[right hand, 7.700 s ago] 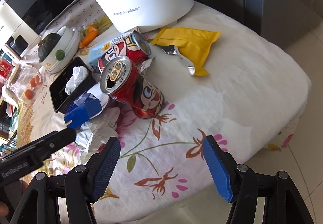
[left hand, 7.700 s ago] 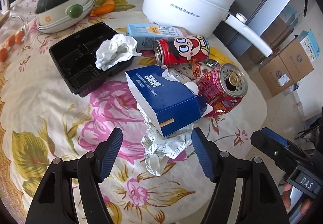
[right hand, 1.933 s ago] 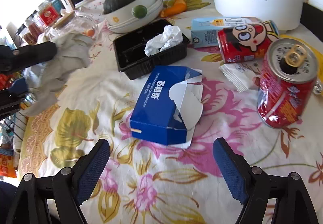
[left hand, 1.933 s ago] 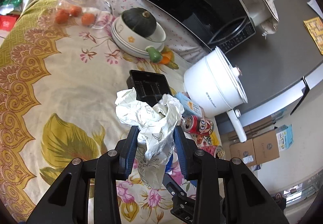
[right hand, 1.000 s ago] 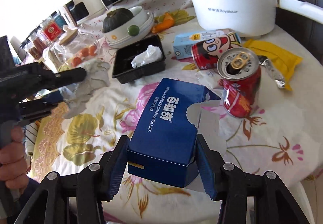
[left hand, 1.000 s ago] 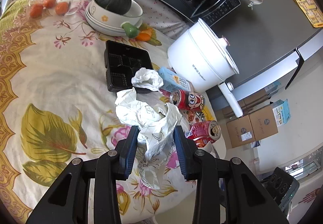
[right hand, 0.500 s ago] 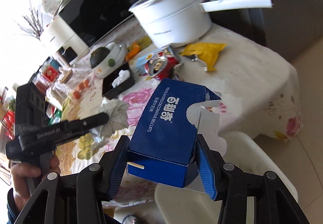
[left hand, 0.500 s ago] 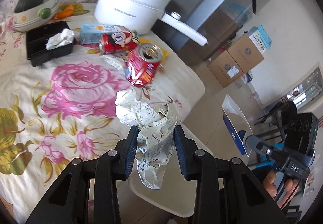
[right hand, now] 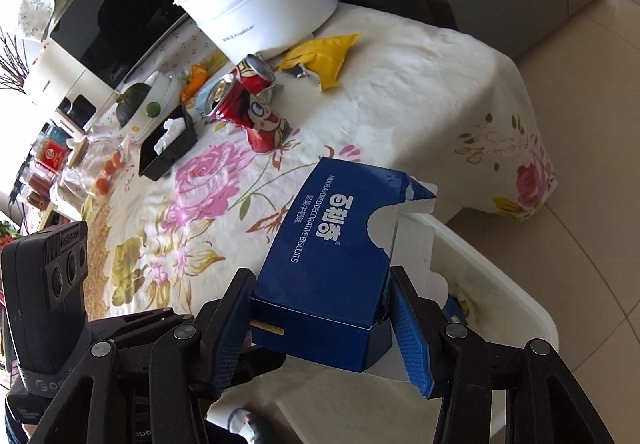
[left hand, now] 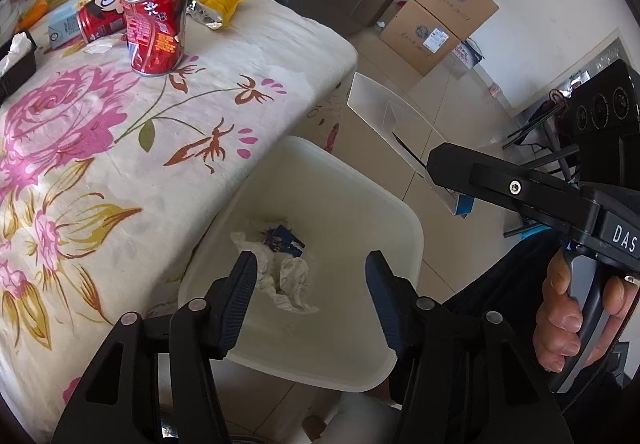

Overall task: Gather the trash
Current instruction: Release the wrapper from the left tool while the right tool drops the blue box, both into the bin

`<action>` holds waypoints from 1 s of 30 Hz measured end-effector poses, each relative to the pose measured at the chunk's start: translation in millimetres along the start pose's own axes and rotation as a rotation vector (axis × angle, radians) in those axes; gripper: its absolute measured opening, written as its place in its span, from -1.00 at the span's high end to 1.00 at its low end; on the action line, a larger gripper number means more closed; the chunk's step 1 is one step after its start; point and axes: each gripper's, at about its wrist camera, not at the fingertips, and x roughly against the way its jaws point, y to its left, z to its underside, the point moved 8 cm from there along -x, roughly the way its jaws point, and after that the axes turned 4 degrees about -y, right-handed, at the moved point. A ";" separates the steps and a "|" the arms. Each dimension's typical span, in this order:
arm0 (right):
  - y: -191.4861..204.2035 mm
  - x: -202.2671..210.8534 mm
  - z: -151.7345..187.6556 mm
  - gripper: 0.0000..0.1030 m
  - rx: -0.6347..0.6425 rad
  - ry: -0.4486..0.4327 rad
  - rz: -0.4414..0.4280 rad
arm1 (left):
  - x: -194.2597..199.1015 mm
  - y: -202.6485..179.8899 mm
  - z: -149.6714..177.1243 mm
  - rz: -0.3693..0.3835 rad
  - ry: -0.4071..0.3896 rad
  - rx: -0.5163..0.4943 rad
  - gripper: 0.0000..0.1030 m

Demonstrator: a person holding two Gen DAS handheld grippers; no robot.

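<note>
the left gripper (left hand: pixel 306 276) hangs over the white bin (left hand: pixel 404 211) beside the table's edge, its jaws just opened and empty — the crumpled paper (left hand: pixel 280 276) lies at the bin's bottom. the right gripper (right hand: pixel 320 308) is clamped on the torn blue biscuit box (right hand: pixel 332 244), held above the bin's rim. a red can (left hand: pixel 156 31) stands upright near the table's corner, another lying just behind it.
</note>
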 end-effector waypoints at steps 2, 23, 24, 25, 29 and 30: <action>1.4 -3.0 0.2 -0.14 0.003 0.007 0.005 | 2.4 4.2 -2.3 0.005 -0.009 0.022 -0.20; 2.2 -21.6 6.9 -0.26 -0.013 0.079 0.039 | 31.5 28.7 -20.0 0.016 -0.084 0.127 -0.20; 2.7 -21.8 6.9 -0.26 -0.012 0.079 0.040 | 32.4 29.2 -20.0 0.015 -0.085 0.128 -0.20; 2.8 -21.9 6.8 -0.26 -0.011 0.079 0.039 | 32.9 29.6 -20.1 0.013 -0.085 0.127 -0.20; 2.9 -21.9 6.4 -0.27 -0.012 0.080 0.040 | 32.7 30.1 -20.8 -0.002 -0.089 0.124 -0.20; 3.0 -22.0 6.4 -0.27 -0.013 0.079 0.042 | 33.2 30.6 -20.8 -0.005 -0.089 0.123 -0.20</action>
